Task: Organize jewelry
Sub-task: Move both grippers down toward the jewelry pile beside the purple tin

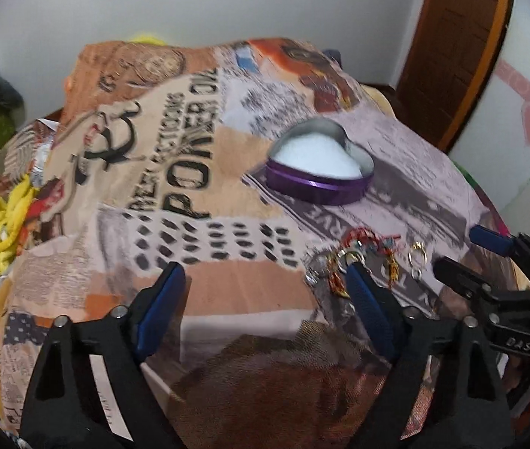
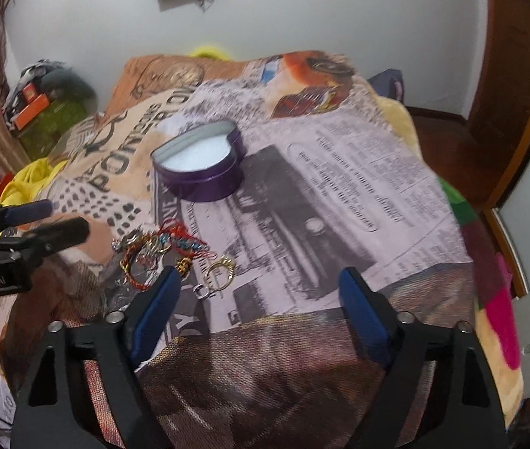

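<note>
Both grippers tilted down, fingers apart, empty.

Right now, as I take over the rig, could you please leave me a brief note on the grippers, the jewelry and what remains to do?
Left gripper: open, nothing between its fingers, above the printed blanket.
Right gripper: open, holding nothing.
Jewelry pile (braided bracelets, gold ring, small silver piece): loose on the blanket, between the two grippers.
Purple heart-shaped tin: lid off, white lining showing, no jewelry visible inside, beyond the pile.
Done: nothing sorted yet.
Left: probably move every piece into the tin.
</note>
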`<state>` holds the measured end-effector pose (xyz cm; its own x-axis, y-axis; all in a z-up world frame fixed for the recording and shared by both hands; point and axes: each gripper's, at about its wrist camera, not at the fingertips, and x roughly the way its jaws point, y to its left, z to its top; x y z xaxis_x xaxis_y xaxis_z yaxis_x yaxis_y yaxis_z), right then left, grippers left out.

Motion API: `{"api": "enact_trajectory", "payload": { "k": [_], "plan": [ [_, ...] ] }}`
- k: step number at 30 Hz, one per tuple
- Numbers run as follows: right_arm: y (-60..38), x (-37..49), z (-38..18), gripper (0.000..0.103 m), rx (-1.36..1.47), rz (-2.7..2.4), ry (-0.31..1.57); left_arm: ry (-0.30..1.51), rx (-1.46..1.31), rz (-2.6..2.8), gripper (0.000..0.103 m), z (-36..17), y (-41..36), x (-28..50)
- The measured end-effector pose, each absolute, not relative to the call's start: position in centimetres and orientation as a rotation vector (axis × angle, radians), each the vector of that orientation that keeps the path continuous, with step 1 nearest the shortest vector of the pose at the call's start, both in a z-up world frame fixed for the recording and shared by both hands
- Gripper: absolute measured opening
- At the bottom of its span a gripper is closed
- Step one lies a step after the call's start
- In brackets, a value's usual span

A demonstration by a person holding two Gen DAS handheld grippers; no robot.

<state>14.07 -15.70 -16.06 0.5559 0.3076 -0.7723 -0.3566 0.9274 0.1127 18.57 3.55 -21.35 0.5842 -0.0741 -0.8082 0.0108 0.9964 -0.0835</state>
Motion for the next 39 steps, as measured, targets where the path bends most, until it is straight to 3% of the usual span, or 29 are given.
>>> {"api": "enact_trajectory", "payload": {
  "k": [4, 6, 13, 20, 28, 33, 39],
  "plan": [
    [-15.3, 14.3, -16.5, 0.067, -0.078, 0.415, 0.908, 0.960, -0.030, -0.064, 0.075, -21.8, 2.8, 18.6],
    [-15.1, 14.4, -16.6, 0.061, -0.083, 0.429, 0.910, 0.967, -0.018, -0.080, 0.066, -21.9, 2.5, 18.8],
    [-14.5, 14.9, -16.9, 0.050, -0.102, 0.457, 0.913, 1.004, 0.005, -0.145, 0.060, -22.2, 1.2, 19.7],
    [-14.4, 15.0, -17.0, 0.042, -0.102, 0.473, 0.913, 1.057, 0.001, -0.194, 0.022, -22.9, 1.4, 20.4],
    [-14.1, 15.4, -17.2, 0.039, -0.093, 0.498, 0.917, 1.065, 0.029, -0.219, 0.019, -23.4, 1.0, 20.5],
    [-13.6, 15.4, -17.5, 0.027, -0.106, 0.515, 0.924, 1.067, -0.003, -0.220, 0.010, -23.8, 1.4, 21.1],
    [-13.4, 15.5, -17.7, 0.008, -0.114, 0.522, 0.925, 1.042, -0.027, -0.232, 0.009, -23.7, 1.8, 20.7]
  ]
}}
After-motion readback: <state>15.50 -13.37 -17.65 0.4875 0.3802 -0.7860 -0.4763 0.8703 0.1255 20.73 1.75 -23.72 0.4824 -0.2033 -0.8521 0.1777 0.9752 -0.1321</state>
